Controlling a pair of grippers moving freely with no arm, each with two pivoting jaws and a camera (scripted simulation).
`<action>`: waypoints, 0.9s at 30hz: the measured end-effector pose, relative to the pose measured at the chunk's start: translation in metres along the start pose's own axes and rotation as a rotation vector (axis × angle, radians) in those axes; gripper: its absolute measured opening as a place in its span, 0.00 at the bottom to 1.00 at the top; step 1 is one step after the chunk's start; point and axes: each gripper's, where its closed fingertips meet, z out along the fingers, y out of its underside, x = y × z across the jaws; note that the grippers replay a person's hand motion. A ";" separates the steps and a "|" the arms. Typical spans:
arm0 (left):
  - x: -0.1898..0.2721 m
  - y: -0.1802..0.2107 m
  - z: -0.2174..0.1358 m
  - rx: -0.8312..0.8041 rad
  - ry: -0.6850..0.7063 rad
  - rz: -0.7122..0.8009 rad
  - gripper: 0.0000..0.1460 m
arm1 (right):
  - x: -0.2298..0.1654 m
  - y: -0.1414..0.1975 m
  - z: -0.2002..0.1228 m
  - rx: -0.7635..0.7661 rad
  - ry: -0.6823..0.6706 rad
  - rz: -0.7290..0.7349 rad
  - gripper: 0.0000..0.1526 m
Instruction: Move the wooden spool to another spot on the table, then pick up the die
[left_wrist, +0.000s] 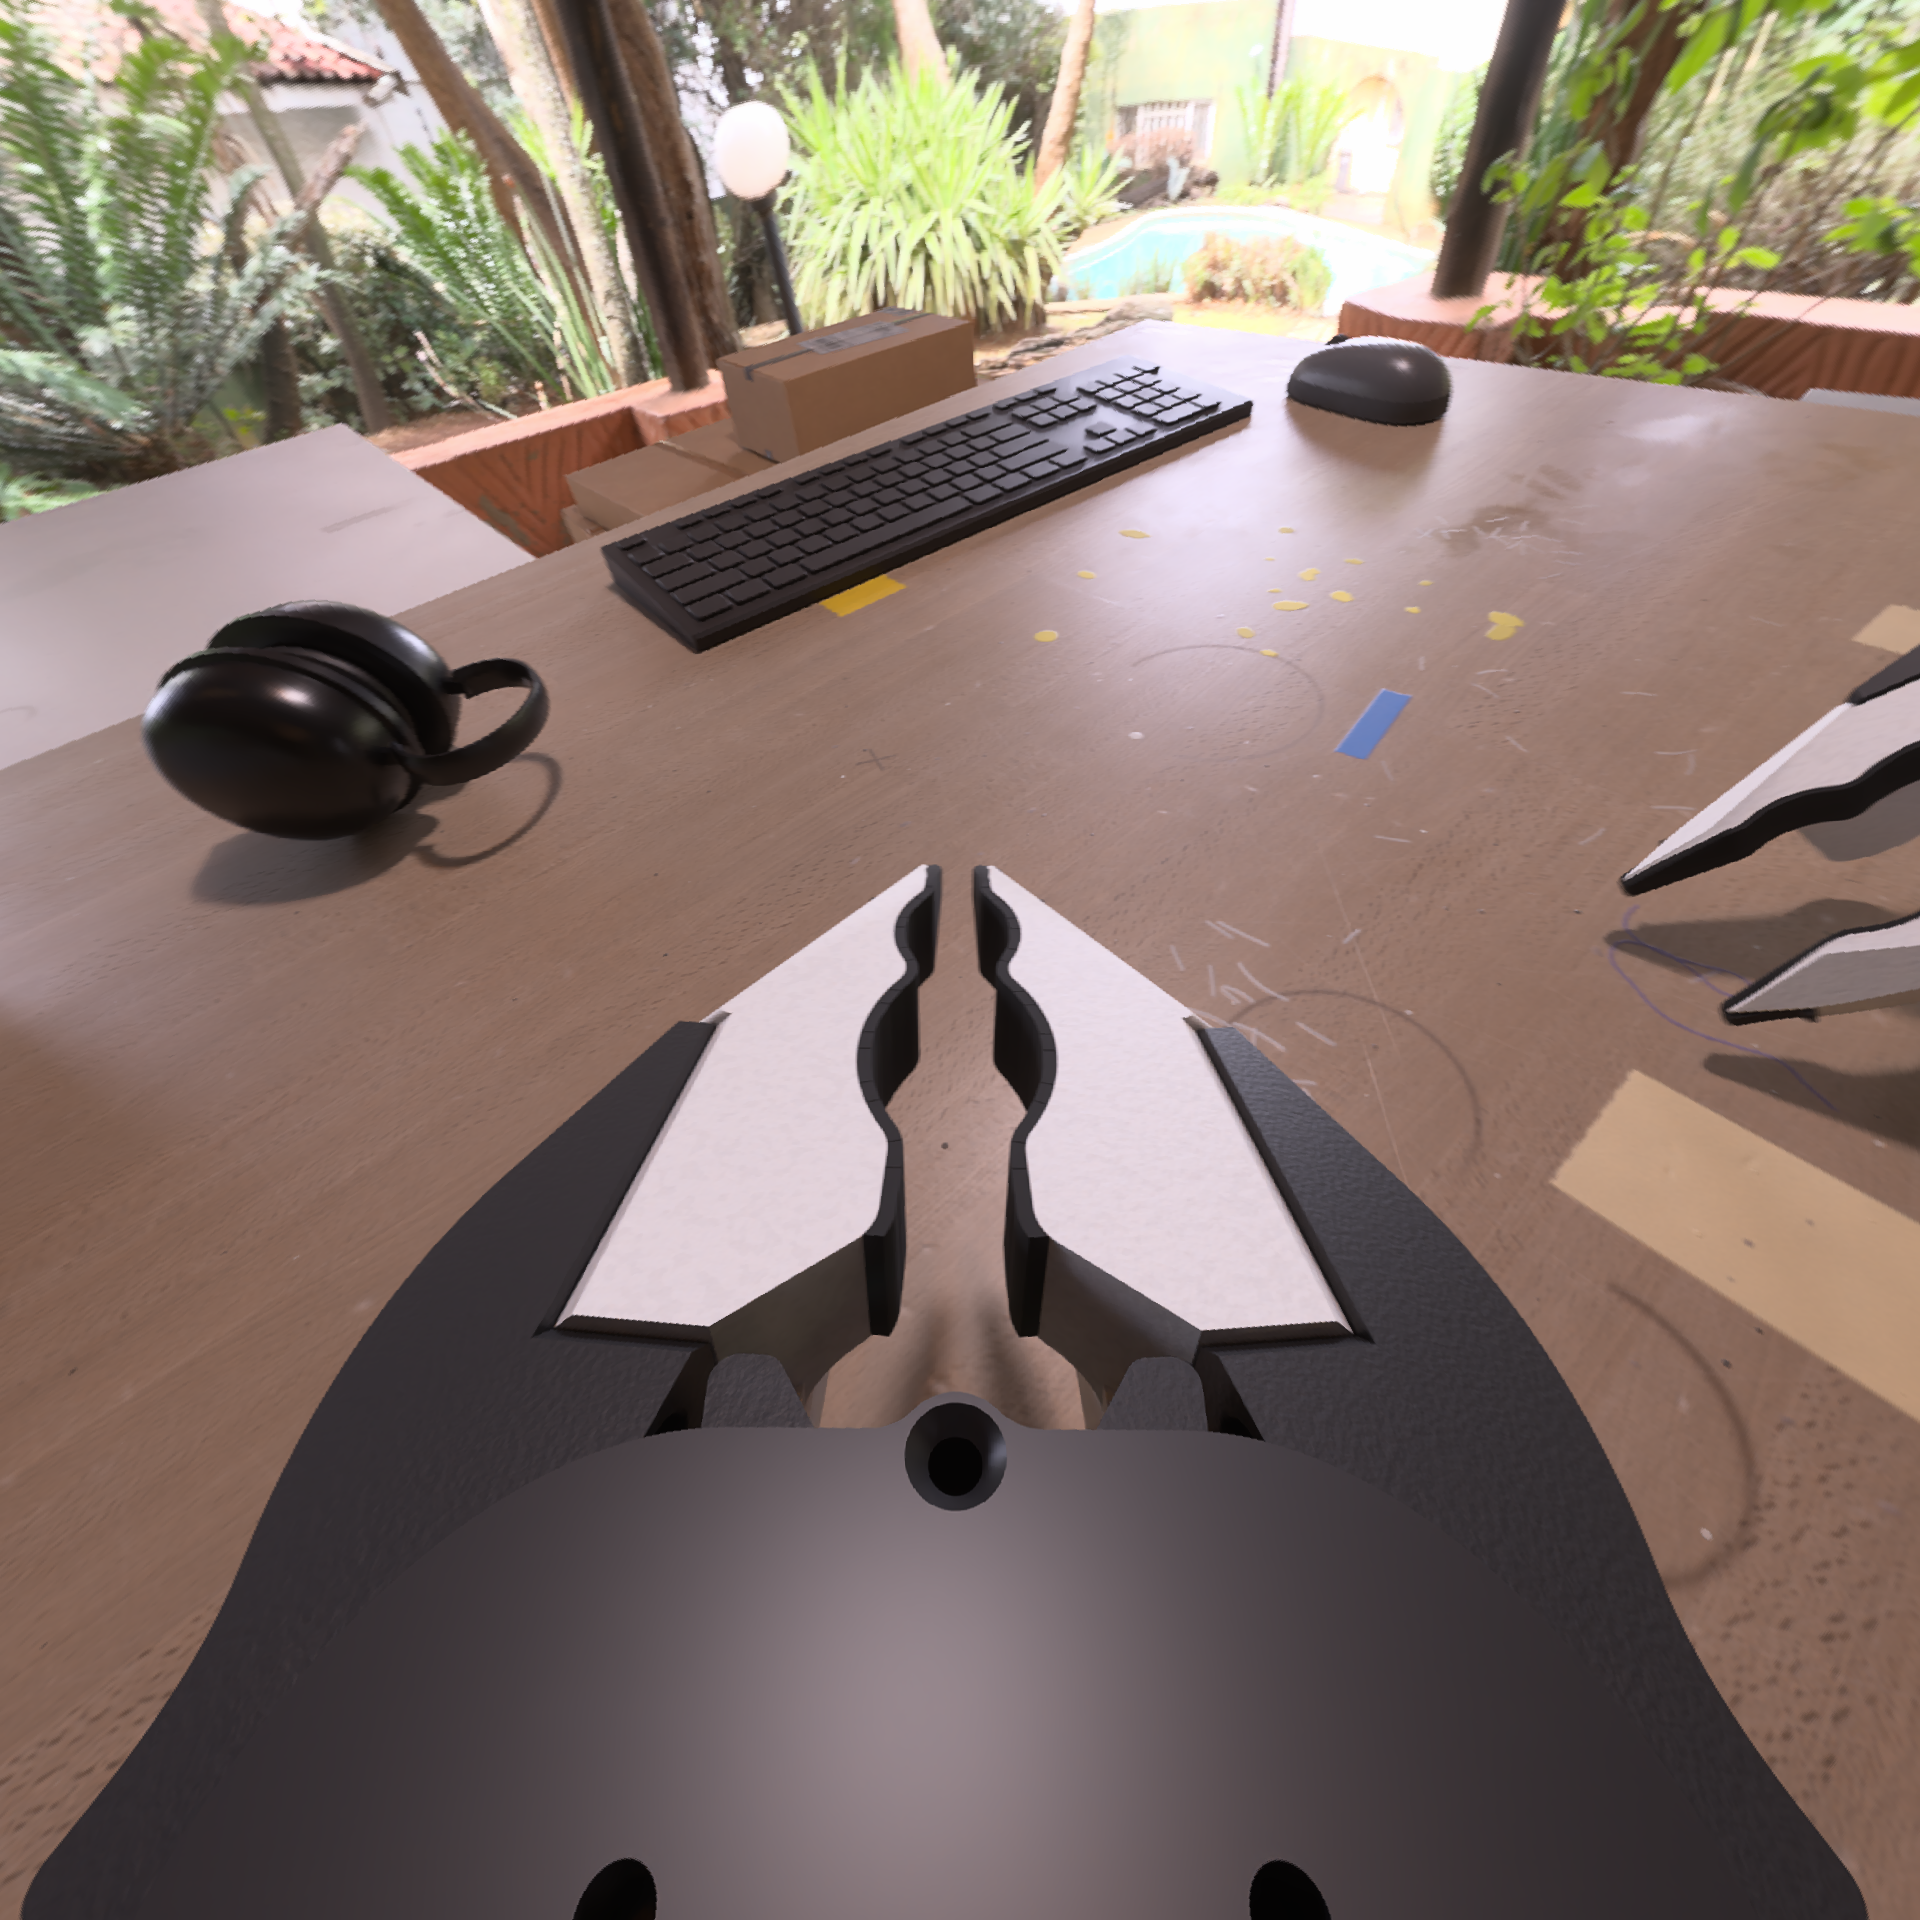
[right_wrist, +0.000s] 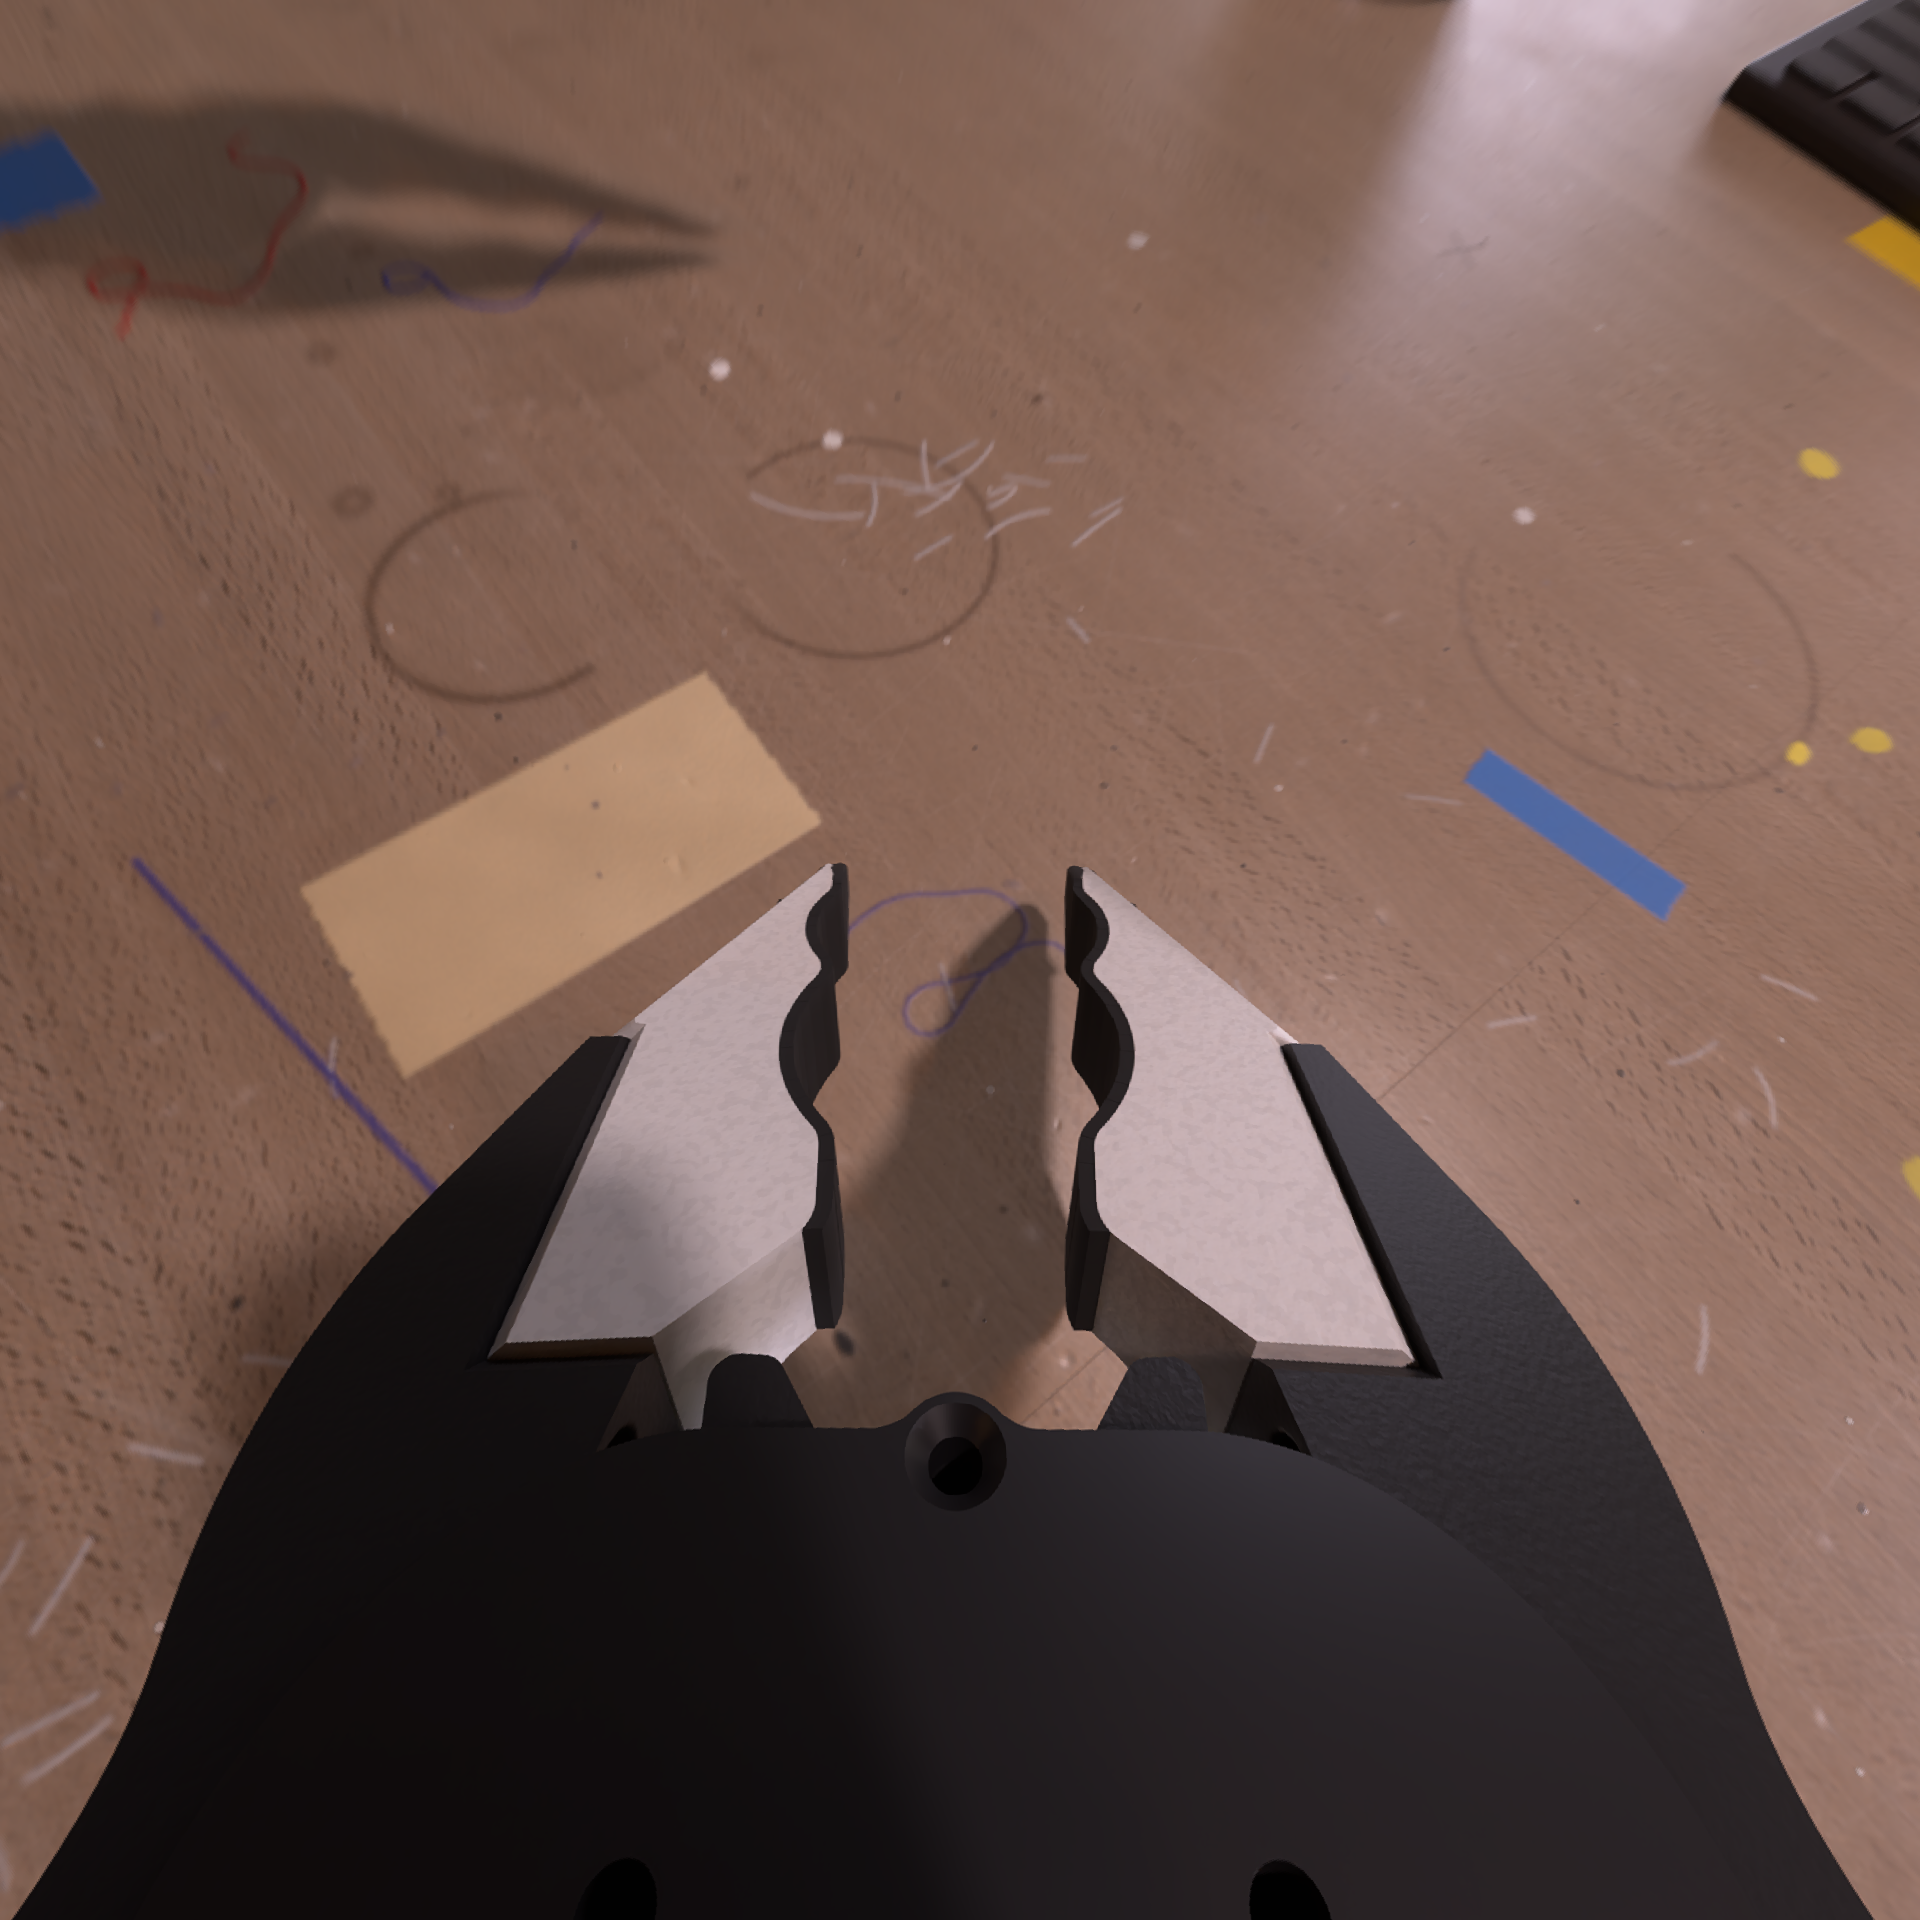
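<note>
Garden greenery, a pool and a white globe lamp form the backdrop beyond a scuffed brown wooden tabletop marked with pencil circles, yellow paint specks and scraps of tape. Left wrist view: the left tool, black-bodied with white finger plates, hovers above bare tabletop with its jaws drawn to a narrow slit, nothing between them. Far ahead lie a black full-size computer keyboard, a black domed computer mouse to its right, and a pair of glossy black over-ear headphones at the left. Brown cardboard boxes stand behind the keyboard, off the tabletop edge. The right tool enters at the right margin, its two fingers spread apart. Right wrist view: the right tool is angled down over the tabletop, jaws moderately wide and empty; a loop of thin blue thread lies on the surface between its fingertips. A beige rectangular tape patch lies just left of it, a blue tape strip to the right, and a loose red thread farther off at upper left. Neither the wooden spool nor the die appears in either view.
</note>
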 end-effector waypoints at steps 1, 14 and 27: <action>0.002 0.000 0.000 0.002 0.018 -0.002 0.00 | -0.002 0.003 0.003 -0.029 -0.004 -0.016 0.25; 0.040 0.032 0.012 -0.218 0.186 0.167 0.01 | 0.005 -0.003 -0.003 0.011 0.007 0.043 0.06; 0.049 0.042 0.014 -0.219 0.234 0.214 0.04 | -0.005 -0.057 -0.114 0.398 0.157 0.087 0.31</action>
